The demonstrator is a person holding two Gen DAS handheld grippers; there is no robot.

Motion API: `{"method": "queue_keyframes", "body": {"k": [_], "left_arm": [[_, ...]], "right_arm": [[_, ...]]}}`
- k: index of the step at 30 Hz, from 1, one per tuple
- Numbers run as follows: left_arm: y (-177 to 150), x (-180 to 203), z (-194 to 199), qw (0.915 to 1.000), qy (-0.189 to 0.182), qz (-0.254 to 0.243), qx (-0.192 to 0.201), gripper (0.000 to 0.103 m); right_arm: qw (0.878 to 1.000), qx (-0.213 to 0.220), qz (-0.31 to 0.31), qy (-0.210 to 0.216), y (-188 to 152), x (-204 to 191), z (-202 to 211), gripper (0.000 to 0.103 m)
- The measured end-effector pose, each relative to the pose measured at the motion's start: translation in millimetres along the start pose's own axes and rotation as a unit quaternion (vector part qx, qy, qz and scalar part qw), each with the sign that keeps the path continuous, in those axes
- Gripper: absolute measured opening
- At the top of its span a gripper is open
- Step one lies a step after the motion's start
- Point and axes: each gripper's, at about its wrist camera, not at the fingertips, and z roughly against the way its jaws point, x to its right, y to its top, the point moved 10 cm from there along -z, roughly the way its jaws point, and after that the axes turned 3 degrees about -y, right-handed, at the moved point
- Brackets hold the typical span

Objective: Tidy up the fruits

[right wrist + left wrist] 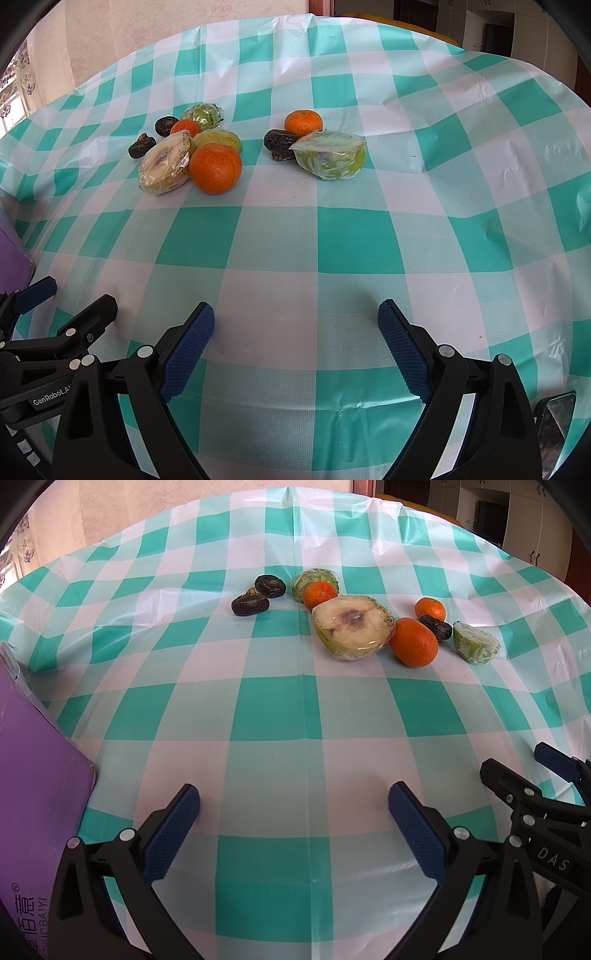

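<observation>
Fruit lies scattered mid-table on a green-and-white checked cloth [273, 709]. A plastic-wrapped half fruit with a pale cut face [351, 627] [164, 166] touches a large orange [413, 642] [215, 168]. Two smaller oranges [320, 593] [429, 609], dark dates [249, 604] [270, 586] [436, 626] and wrapped green halves [475, 642] [330, 155] lie around it. My left gripper [293, 812] and right gripper [296, 332] are both open and empty, low over the near cloth, well short of the fruit.
A purple box [33, 794] stands at the left edge beside my left gripper. The right gripper [554, 771] shows at the right of the left wrist view. A phone [556, 424] lies at the near right. A wall and cabinets stand behind the table.
</observation>
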Motion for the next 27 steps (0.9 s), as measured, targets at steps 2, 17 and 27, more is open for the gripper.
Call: {"method": "queue_keyframes", "body": {"k": [2, 17, 27], "left_arm": [[0.1, 0.0, -0.1, 1.0000, 0.000, 0.000, 0.000, 0.102], [0.1, -0.9, -0.1, 1.0000, 0.001, 0.002, 0.000, 0.102], [-2.7, -2.5, 1.4, 1.0000, 0.002, 0.005, -0.004, 0.102]], "right_arm": [[1.000, 0.000, 0.000, 0.000, 0.1, 0.0, -0.1, 0.087], [1.000, 0.000, -0.001, -0.001, -0.1, -0.4, 0.5, 0.087], [1.000, 0.000, -0.001, -0.001, -0.3, -1.1, 0.7, 0.087]]}}
